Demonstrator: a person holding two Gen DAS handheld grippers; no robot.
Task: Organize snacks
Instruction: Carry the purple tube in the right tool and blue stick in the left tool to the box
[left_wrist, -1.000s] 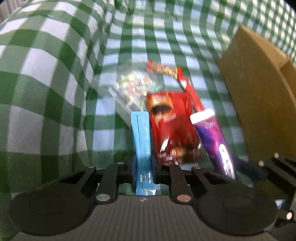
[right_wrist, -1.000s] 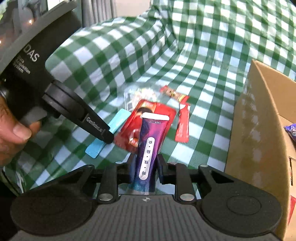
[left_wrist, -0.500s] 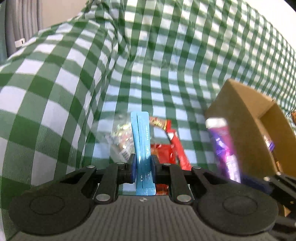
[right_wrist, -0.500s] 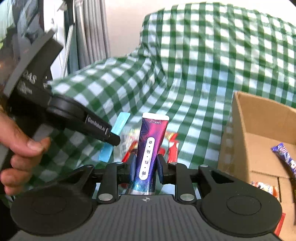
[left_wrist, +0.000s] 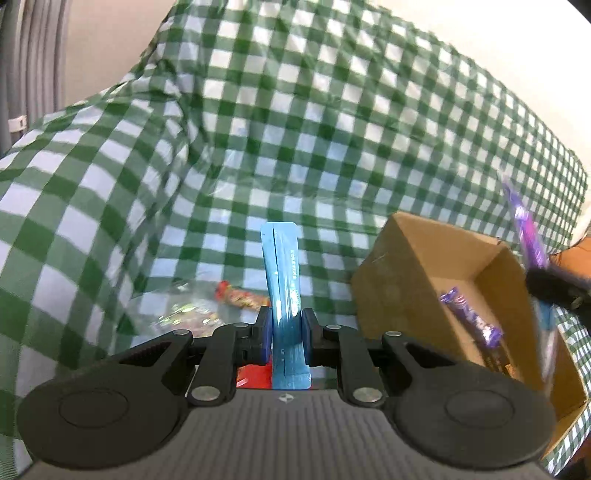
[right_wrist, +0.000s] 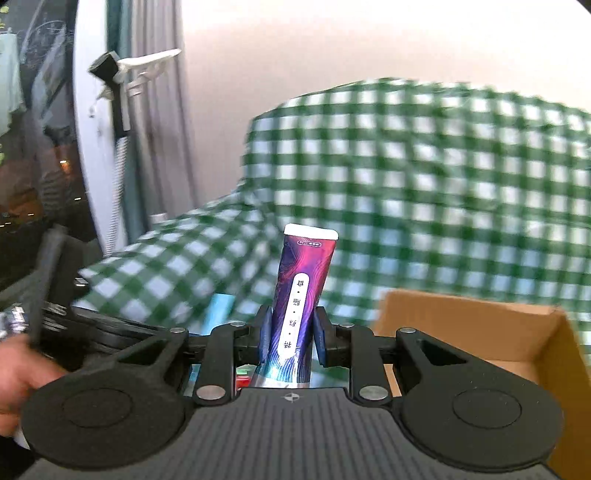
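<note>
My left gripper (left_wrist: 283, 334) is shut on a long blue snack packet (left_wrist: 282, 280) and holds it upright above the green checked cloth (left_wrist: 147, 155). My right gripper (right_wrist: 291, 338) is shut on a purple snack packet (right_wrist: 301, 295) with a white top, held upright in the air. That purple packet also shows blurred at the right edge of the left wrist view (left_wrist: 526, 236), above the open cardboard box (left_wrist: 413, 266). The box also shows in the right wrist view (right_wrist: 480, 325). A purple snack (left_wrist: 471, 321) lies inside the box.
On the cloth below my left gripper lie a red-and-yellow snack bar (left_wrist: 240, 297), a clear bag of sweets (left_wrist: 184, 314) and a red packet (left_wrist: 255, 376). The left gripper's blue packet shows in the right wrist view (right_wrist: 218, 314). A window frame (right_wrist: 92, 147) stands at the left.
Both grippers have risen well above the cloth with their packets. The right gripper has moved right, over the box. The loose snacks have dropped low in both views.
</note>
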